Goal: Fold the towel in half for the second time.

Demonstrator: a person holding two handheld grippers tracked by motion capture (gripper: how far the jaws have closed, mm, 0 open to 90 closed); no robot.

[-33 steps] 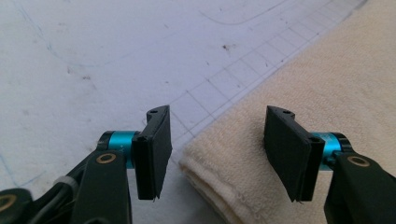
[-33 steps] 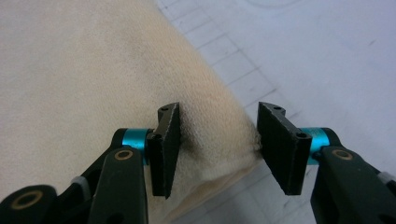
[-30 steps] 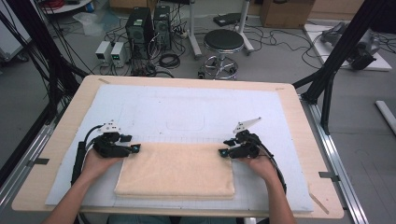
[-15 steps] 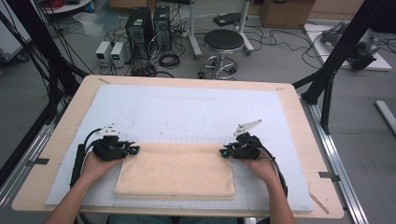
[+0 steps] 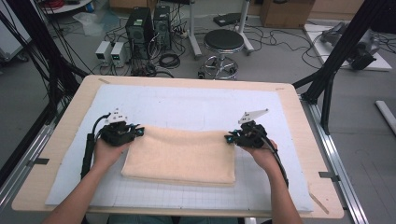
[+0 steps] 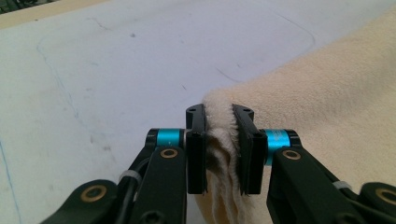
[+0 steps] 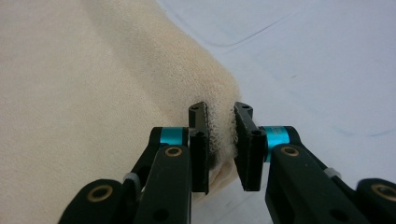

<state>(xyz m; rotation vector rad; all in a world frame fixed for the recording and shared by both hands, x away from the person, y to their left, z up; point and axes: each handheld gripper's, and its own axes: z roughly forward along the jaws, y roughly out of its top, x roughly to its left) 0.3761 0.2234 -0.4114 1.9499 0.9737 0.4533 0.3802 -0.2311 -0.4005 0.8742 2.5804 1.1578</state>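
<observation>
The towel is lying folded on the white mat of the tabletop, between the 2 claws. The left claw is grasping the far left corner of the towel; in the left gripper view its jaws have just been closing and are now pinching the thick folded layers between them. The right claw is grasping the far right corner in the same way; its jaws have also just been closing, and in the right gripper view the fluffy edge is sitting squeezed between them. Both corners are lifting a little from the mat, while the near edge of the towel, toward the person, is resting flat. Each hand is holding its gripper from behind, and the cables are trailing along the forearms.
</observation>
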